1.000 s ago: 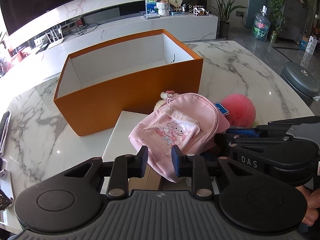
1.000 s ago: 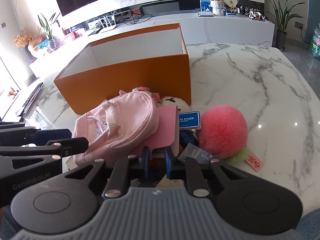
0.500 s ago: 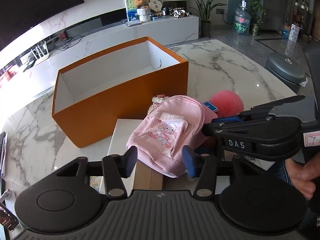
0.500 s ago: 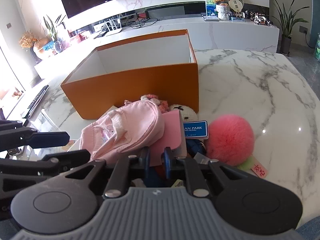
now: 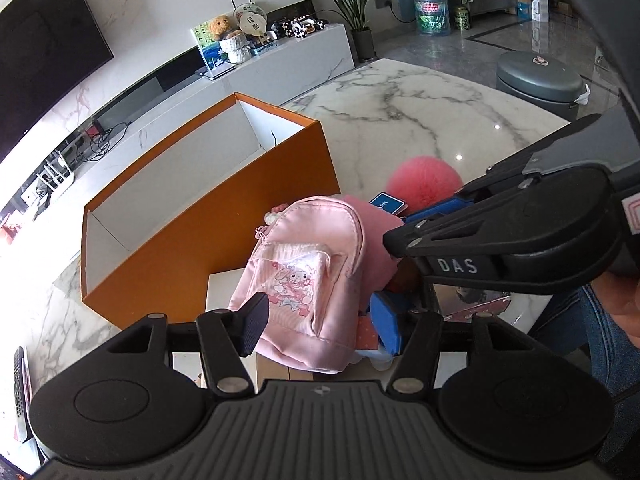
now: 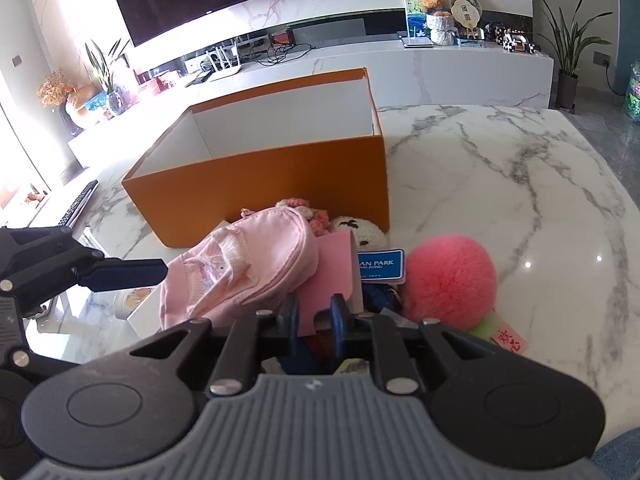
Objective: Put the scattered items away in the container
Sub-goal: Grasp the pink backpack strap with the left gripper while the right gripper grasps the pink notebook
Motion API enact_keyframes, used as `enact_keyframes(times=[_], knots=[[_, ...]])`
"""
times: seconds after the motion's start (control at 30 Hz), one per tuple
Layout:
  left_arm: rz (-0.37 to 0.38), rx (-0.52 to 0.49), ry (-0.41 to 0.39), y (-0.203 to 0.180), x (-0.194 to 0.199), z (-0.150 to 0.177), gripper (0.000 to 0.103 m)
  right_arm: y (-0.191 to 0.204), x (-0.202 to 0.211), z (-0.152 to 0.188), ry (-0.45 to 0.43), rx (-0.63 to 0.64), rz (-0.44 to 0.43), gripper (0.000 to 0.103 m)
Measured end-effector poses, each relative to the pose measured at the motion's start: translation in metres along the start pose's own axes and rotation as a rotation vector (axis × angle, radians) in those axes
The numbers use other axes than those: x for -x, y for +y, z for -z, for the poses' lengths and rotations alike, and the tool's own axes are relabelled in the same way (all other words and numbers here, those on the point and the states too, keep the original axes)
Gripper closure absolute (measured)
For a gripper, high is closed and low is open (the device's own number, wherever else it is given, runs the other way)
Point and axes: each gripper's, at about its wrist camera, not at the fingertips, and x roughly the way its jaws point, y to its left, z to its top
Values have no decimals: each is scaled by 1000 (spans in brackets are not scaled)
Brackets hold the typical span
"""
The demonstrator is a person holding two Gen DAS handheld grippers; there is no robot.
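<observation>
An empty orange box (image 5: 224, 216) (image 6: 280, 184) stands on the marble table. In front of it lies a heap: a small pink backpack (image 5: 304, 272) (image 6: 248, 268), a pink card (image 6: 332, 272), a blue tag (image 6: 380, 266), a pink pompom (image 5: 424, 182) (image 6: 448, 280) and small plush toys (image 6: 360, 228). My left gripper (image 5: 320, 320) is open wide, its fingers either side of the backpack's lower end. My right gripper (image 6: 314, 314) is nearly shut around the near edge of the pink card; whether it grips the card is unclear.
A white flat box (image 5: 224, 292) lies under the backpack. A keyboard (image 6: 78, 202) lies at the table's left. A grey bin (image 5: 540, 80) stands on the floor to the right. A TV console (image 6: 440, 64) runs behind the table.
My left gripper has opened from narrow to wide and now straddles the backpack's lower end. The right gripper has held its narrow gap at the pink card while both views rose slightly.
</observation>
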Motion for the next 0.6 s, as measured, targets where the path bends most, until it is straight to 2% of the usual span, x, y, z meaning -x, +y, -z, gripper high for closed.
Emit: enact_keyframes(times=[0.1,0.2,0.37,0.5,0.53,0.6], knots=[[-17,-7,6,-6,-9,0,37,-10,2,3,1,-21,24,78],[-44,-8,19,-9,-17,4,37,-21,2,7,13,-53,30,66],[-51,42,-1,-3,-19,13,55,-32,0,15,34,-101,11,59],[-42,102,-27,6,-13,14,70,-32,-2,19,45,-102,-3,59],[-41,123,-38,9,-10,13,78,-31,-2,19,46,-102,-12,59],[-46,159,-55,17,-3,13,80,-29,-3,18,47,-104,-30,59]])
